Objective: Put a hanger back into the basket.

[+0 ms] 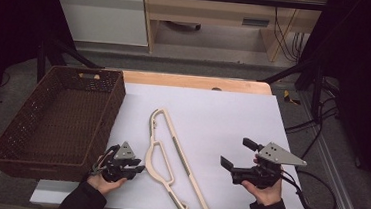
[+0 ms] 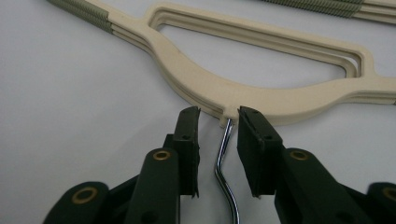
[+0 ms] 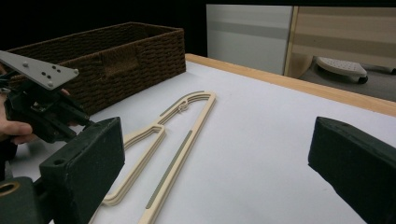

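A stack of cream plastic hangers lies flat on the white table top, running from the middle toward the front edge. In the left gripper view the hangers' curved neck is just ahead, and a thin metal hook comes out of it toward me. My left gripper has a jaw on each side of that hook, with a gap on both sides, so it is open. From above, the left gripper sits low at the hangers' left side. My right gripper is held wide open to the right, empty, facing the hangers.
A dark brown woven basket stands at the table's left, close behind the left hand, also in the right gripper view. A wooden table edge runs along the back. Cables trail off the right side.
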A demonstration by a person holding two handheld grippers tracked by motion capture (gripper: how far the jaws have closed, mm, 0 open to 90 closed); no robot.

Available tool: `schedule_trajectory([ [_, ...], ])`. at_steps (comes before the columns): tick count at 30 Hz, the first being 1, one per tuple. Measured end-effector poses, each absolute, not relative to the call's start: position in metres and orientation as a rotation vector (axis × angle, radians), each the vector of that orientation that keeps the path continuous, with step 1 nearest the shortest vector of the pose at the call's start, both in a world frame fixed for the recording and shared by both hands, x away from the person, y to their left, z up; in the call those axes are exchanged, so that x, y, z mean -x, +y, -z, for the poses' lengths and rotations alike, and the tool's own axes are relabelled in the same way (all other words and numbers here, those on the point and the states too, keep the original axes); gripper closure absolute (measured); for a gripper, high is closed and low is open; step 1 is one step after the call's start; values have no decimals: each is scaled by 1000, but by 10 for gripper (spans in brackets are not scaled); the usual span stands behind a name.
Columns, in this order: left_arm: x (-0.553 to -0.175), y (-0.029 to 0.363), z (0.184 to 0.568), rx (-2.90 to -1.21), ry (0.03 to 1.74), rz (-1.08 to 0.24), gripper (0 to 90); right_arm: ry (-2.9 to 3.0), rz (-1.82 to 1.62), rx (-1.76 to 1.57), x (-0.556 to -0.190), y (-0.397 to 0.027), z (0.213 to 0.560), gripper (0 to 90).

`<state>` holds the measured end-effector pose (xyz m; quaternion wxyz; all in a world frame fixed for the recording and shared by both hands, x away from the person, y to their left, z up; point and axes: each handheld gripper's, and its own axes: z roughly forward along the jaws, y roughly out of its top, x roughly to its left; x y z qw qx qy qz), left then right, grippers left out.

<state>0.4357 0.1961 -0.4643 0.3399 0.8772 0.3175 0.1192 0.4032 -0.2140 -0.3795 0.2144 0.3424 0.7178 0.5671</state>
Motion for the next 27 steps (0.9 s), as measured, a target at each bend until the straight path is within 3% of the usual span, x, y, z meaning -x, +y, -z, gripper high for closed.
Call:
schedule_trajectory([
  [12,-439,198,468,-2302,819,-235,822,2000,-1573,-948,-404,-213,381,40],
  [27,-436,197,462,-2302,784,-199,877,2012,-1571,-947,-405,-210,383,46],
])
